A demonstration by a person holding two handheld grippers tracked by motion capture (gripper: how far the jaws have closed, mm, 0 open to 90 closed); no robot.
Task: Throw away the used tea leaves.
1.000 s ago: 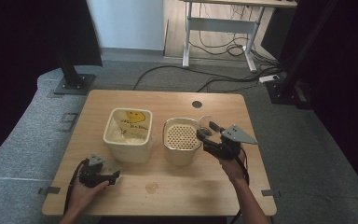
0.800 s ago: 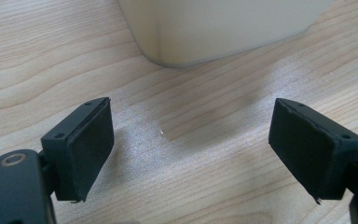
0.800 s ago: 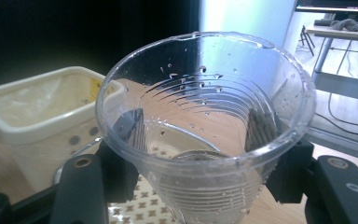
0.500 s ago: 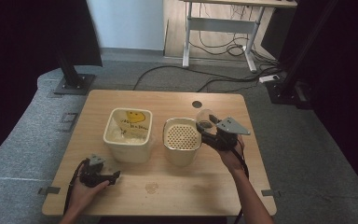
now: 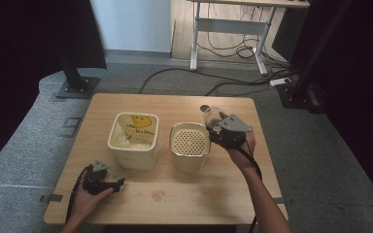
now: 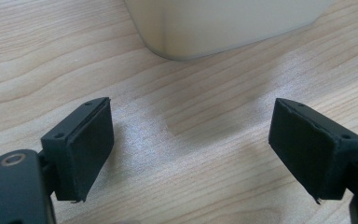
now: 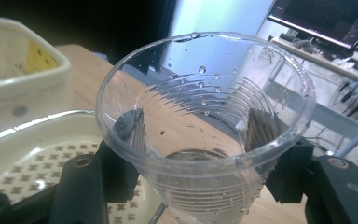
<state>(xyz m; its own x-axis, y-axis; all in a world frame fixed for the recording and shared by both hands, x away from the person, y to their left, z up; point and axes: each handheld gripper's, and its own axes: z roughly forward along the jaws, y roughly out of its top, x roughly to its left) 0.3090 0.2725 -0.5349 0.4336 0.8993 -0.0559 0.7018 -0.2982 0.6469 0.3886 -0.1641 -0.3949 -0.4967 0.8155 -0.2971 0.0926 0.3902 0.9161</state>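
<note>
Grey carpet and trailing cables surround the wooden tabletop (image 5: pixel 175 204), where the work centres on a clear plastic cup (image 7: pixel 205 126). The right tongs (image 5: pixel 217 125) have the cup clamped between their jaws, squeezed from both sides near its base, upright and raised just beyond the far right edge of a cream pot with a perforated strainer insert (image 5: pixel 189 141). Only droplets cling to the cup's walls and a thin film sits at the bottom, so the pouring looks mostly done; what seems left is to set the cup down on the bare wood beside these tongs. Farther off from them stands a square cream tub with a yellow smiley bag (image 5: pixel 133 138) inside. The left tongs (image 6: pixel 191 144) rest low over the wood, jaws spread wide and holding nothing, with that tub's corner just ahead of them.
</note>
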